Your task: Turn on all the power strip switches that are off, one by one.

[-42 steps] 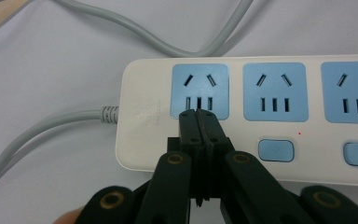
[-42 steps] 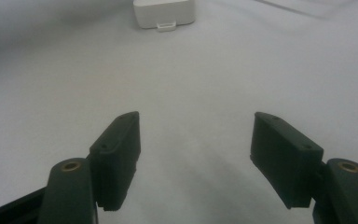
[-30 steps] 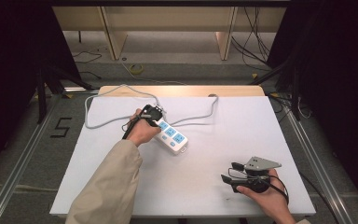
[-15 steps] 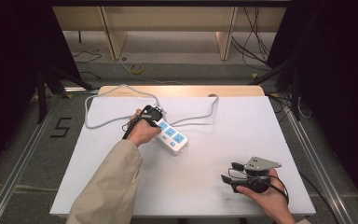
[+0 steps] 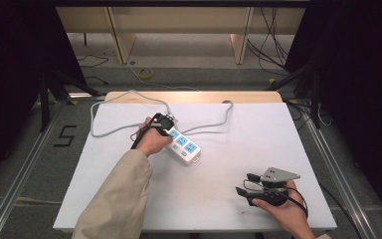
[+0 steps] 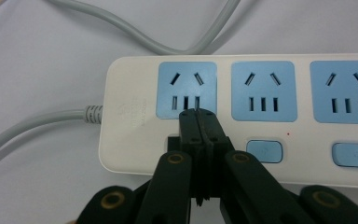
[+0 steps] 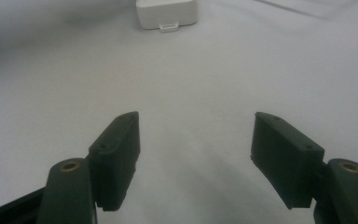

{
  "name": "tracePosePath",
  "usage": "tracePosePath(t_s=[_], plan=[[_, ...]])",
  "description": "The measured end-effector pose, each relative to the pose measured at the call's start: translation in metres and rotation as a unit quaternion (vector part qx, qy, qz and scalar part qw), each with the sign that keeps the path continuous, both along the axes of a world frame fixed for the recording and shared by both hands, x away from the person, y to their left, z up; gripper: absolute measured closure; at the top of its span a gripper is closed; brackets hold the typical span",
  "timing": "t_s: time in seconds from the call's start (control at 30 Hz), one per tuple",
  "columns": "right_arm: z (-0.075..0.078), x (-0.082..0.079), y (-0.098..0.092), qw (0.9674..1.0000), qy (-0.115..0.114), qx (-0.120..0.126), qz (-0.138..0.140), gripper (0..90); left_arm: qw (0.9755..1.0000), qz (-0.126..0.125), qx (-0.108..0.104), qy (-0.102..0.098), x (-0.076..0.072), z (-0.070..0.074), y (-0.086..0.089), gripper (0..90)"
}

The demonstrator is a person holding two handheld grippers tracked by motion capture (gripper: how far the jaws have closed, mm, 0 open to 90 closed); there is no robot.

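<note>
Nothing moved since the earlier frames. Toward the table's [image 5: 104,199] far left, left gripper [image 6: 197,114] closed tight on nothing, tips pressing the first switch of the power strip [image 5: 185,148], cord [image 5: 114,102] looping off to the far edge; near the front right corner, right gripper [image 5: 244,183] idle, jaws wide apart and empty. Looks like the switch-pressing step; next likely calls for lifting off and shifting along to the second switch [image 6: 264,150].
</note>
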State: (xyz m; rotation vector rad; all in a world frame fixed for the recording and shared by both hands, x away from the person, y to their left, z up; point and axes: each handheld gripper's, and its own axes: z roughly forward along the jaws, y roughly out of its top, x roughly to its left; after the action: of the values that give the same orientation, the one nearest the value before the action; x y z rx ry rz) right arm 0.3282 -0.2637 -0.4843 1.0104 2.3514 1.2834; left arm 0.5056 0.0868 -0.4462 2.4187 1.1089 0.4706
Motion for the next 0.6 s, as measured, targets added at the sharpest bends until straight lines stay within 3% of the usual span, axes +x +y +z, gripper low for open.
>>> tracePosePath(t_s=[0.1, 0.2, 0.43, 0.6], plan=[[0.0, 0.0, 0.0, 1.0, 0.001, 0.001, -0.002, 33.3, 0.9999, -0.001, 0.009, -0.007, -0.001, 0.0, -0.002, 90.0], [0.0, 0.0, 0.0, 1.0, -0.001, 0.001, -0.002, 33.3, 1.0, 0.003, 0.0, -0.004, 0.0, 0.0, -0.001, 90.0], [0.0, 0.001, -0.001, 1.0, 0.001, -0.001, -0.002, 33.3, 0.9992, 0.013, -0.018, -0.033, -0.002, 0.009, 0.004, 90.0], [0.0, 0.001, 0.001, 1.0, 0.001, 0.0, -0.003, 33.4, 0.9994, 0.015, -0.013, -0.028, -0.006, 0.014, 0.01, 90.0]])
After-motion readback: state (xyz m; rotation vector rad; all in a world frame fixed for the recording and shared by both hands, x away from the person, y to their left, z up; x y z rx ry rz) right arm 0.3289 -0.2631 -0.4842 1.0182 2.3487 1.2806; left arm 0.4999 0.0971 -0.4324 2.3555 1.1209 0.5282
